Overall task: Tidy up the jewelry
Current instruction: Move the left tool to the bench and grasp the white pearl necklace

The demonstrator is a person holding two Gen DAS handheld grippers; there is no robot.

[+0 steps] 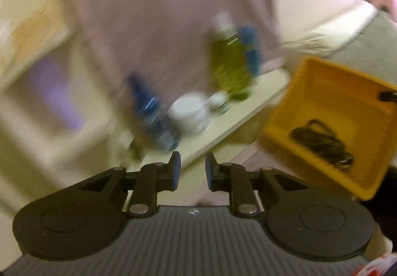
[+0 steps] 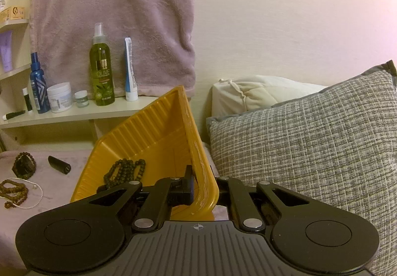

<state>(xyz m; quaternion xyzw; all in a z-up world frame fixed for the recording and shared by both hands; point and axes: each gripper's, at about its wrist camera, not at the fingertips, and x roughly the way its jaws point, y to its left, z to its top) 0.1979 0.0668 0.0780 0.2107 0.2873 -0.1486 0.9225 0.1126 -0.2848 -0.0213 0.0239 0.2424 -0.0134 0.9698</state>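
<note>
— Brown wooden bead strand (image 2: 15, 191) and a thin white pearl chain (image 2: 34, 198) lie at far left on the mauve plush bed cover (image 2: 62, 184), with a dark bead bracelet (image 2: 24, 165) and a short black cylinder (image 2: 59, 164) just behind them. None of those is in the tray.

— So what counts as done?

— One string of dark green beads (image 2: 125, 169) sits inside the ribbed yellow plastic tray (image 2: 148, 132). I'd judge the sorting well short of half: one piece in, at least three strands outside.

— Who has the tray?

— The right gripper (image 2: 198, 186) is clamped on its near rim and holds it tipped up on edge, open side facing left. The left gripper (image 1: 192, 171) has its jaws a little apart with nothing between them; its view is badly smeared, but the tray and dark beads show at its right.

— Room to move?

— Left of the tray the bed cover is free apart from the loose jewelry, so the empty gripper has a clear way down to it. Behind runs the edge of a low white shelf (image 2: 99, 114) crowded with a blue spray bottle (image 2: 37, 87), a white jar (image 2: 59, 97) and a green olive spray bottle (image 2: 101, 72); a high swing could knock them. Right of the tray a grey woven cushion (image 2: 310, 152) stands just beside it, so there is little room that way.

— Risk?

— Tilted so, the beads may slide toward the tray's low corner.
</note>
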